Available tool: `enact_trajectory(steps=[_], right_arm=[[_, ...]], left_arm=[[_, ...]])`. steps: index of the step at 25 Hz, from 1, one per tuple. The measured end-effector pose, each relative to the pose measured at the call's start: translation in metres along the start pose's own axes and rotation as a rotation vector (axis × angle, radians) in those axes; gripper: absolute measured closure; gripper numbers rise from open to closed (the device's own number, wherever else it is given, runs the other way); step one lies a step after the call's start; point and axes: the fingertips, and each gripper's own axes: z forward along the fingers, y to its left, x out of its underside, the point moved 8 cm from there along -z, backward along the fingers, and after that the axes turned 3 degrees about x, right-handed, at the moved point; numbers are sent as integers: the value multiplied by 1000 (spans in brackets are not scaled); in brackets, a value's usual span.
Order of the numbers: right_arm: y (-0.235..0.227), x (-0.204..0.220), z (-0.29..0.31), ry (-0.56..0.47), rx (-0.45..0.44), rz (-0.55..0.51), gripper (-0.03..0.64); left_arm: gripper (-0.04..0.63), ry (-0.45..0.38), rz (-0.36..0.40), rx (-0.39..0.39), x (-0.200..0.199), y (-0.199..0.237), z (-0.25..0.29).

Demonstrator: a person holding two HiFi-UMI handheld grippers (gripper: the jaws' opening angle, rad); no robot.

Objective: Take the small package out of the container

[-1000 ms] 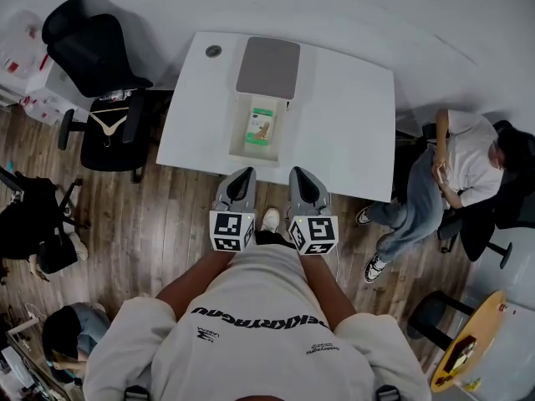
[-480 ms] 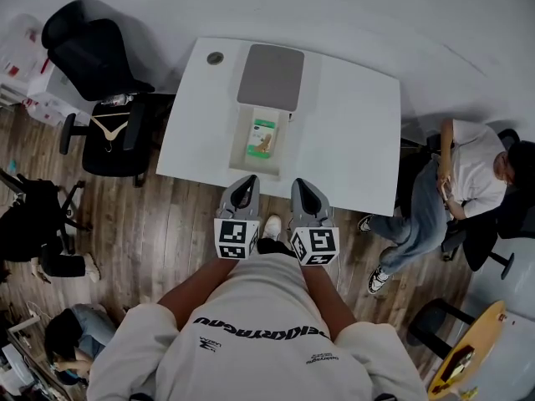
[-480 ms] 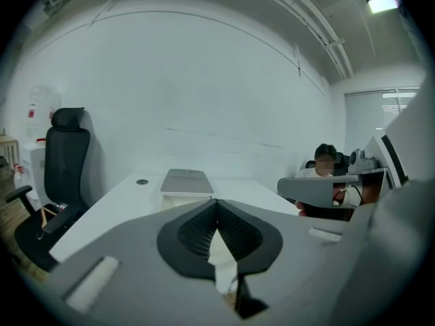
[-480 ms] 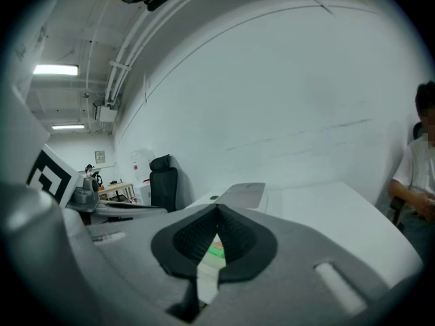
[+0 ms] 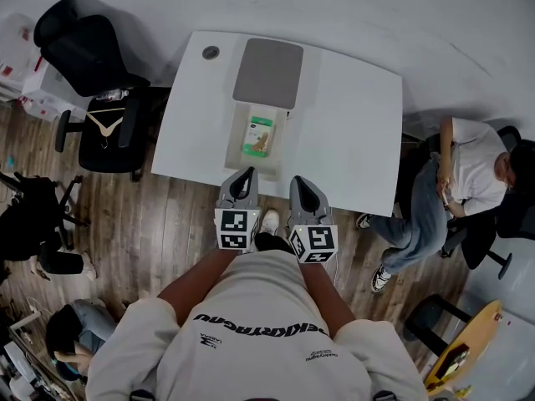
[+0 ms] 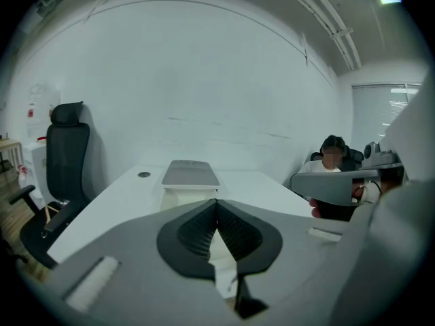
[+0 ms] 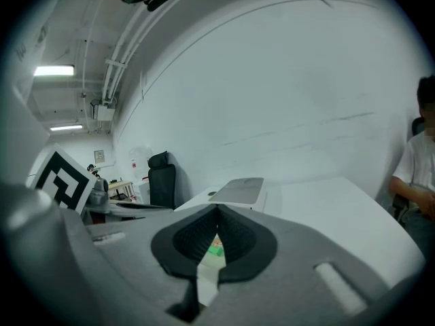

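An open cream container (image 5: 238,137) stands on the white table (image 5: 351,124), near its front edge. Inside lies a small green package (image 5: 261,134). The container's grey lid (image 5: 267,73) rests just behind it. My left gripper (image 5: 247,173) and right gripper (image 5: 298,180) hang side by side at the table's front edge, short of the container, both shut and empty. In the left gripper view the shut left gripper (image 6: 217,201) points at the container (image 6: 178,197) and lid (image 6: 190,174). In the right gripper view, behind the shut right gripper (image 7: 217,208), a sliver of the green package (image 7: 215,250) shows.
A black office chair (image 5: 96,53) and a second chair holding a hanger (image 5: 107,128) stand left of the table. A person sits at the right (image 5: 468,161). A small round disc (image 5: 211,53) is in the table's far left corner. Wooden floor lies below me.
Both grippers stay shut and side by side. They have edged forward a little, so their tips now reach the table's front edge. The head view has shifted slightly.
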Motion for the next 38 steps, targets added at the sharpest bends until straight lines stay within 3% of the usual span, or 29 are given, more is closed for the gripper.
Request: enact_trajectory(steps=[25,38], right_arm=[[-18,13,25,60,-12,37,618],[-23,21,30,83,-12,51,617]], left_arm=[[588,158,-32,-79,11,25,69],[471,272,-40,-100,22,35,100]])
